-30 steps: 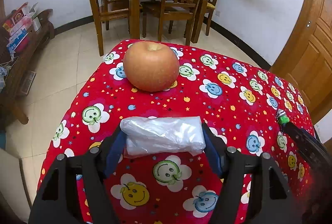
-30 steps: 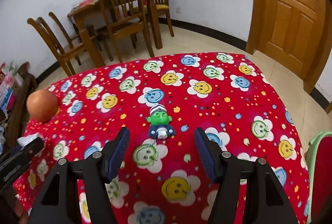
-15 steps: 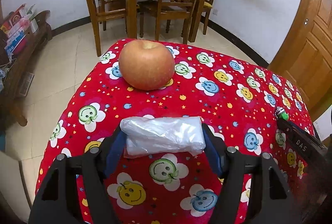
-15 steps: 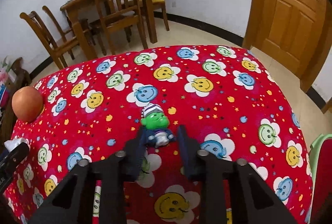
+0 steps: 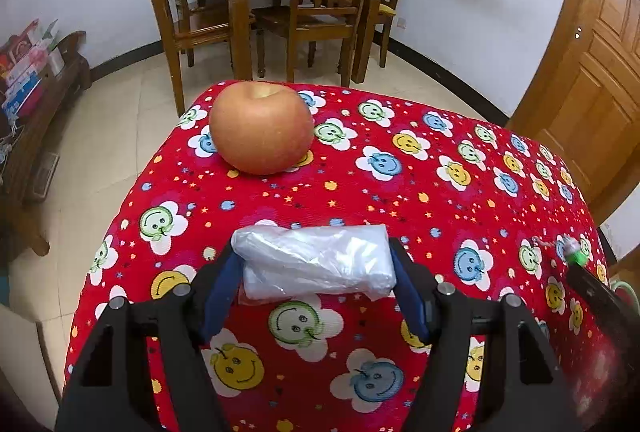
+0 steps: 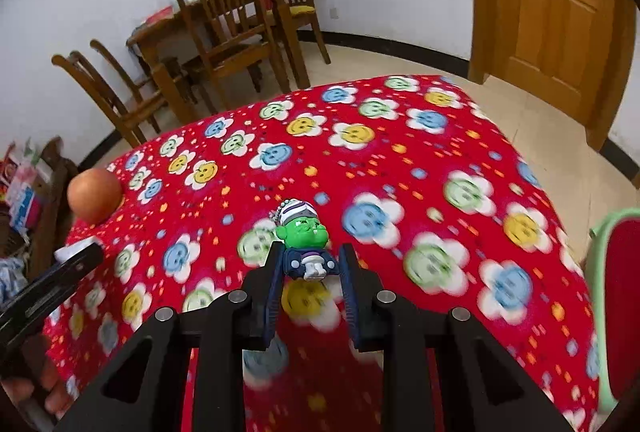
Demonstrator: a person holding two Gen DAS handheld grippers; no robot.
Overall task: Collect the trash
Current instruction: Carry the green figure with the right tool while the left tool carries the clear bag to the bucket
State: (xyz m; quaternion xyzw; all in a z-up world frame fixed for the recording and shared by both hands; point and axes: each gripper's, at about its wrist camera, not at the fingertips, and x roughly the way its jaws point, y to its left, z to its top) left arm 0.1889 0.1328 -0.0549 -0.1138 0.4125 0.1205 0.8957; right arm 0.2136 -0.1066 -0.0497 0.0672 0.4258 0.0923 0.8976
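Right tool (image 6: 308,268) has just been closing: a second back its jaws stood wide around the green toy figure (image 6: 304,232), now they're clamped on its dark lower body, head poking out ahead of the tips, and the blurred cloth suggests the toy is lifted clear of the counter (image 6: 440,135), though I can't be sure. Left tool (image 5: 316,268) unchanged, pads pressed on both short ends of the clear plastic bag (image 5: 316,260), long axis running straight across the jaws, near the counter's left edge toward the near side. Apple (image 5: 260,127) sits beyond the bag at the far left corner, well apart from both tools, untouched. From the left view the toy and right tool tip show at the right edge. Bag reads as the trash; toy and apple doubtful. A green-rimmed red thing (image 6: 616,296) off the counter's right edge is nearer the right hand; can't tell if it's a bin. Both hands loaded, next move likely carry-off.
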